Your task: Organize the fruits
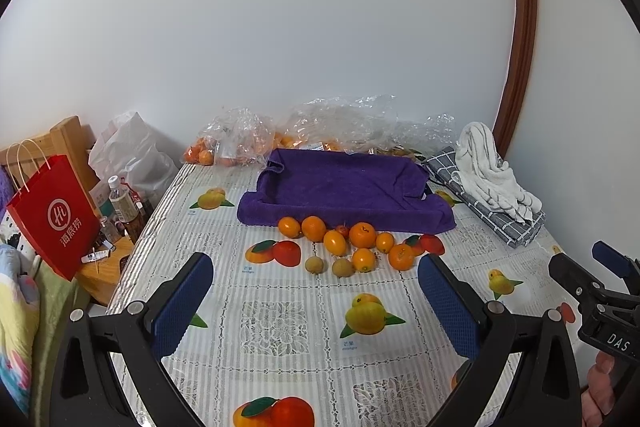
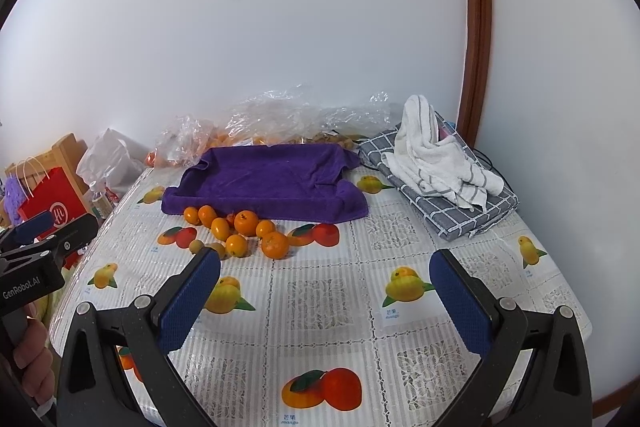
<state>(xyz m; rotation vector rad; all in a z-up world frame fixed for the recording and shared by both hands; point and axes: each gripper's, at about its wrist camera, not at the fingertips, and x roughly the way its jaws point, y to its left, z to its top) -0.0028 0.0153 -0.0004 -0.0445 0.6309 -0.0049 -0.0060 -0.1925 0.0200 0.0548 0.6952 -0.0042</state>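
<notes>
Through the left wrist camera, my left gripper (image 1: 316, 291) hung over the fruit-printed tablecloth (image 1: 280, 327) with its blue pads spread wide and nothing between them. The loose fruits (image 1: 344, 243) lay ahead in a tight cluster, touching one another, just in front of the purple towel (image 1: 344, 187) that looked draped over a shallow tray. Most were small oranges; two duller brownish-green fruits (image 1: 314, 264) sat at the near edge. Clear plastic bags (image 1: 240, 139) with more oranges lay behind the towel. Through the right wrist camera, my right gripper (image 2: 326, 293) was likewise spread and empty, with the same cluster ahead and to its left, the nearest orange (image 2: 275, 245) standing a little apart. I judged these fruits light, round and ready to roll, with a soft skin that would bruise under a hard squeeze, so I meant to close gently across the widest part of an outlying one.
</notes>
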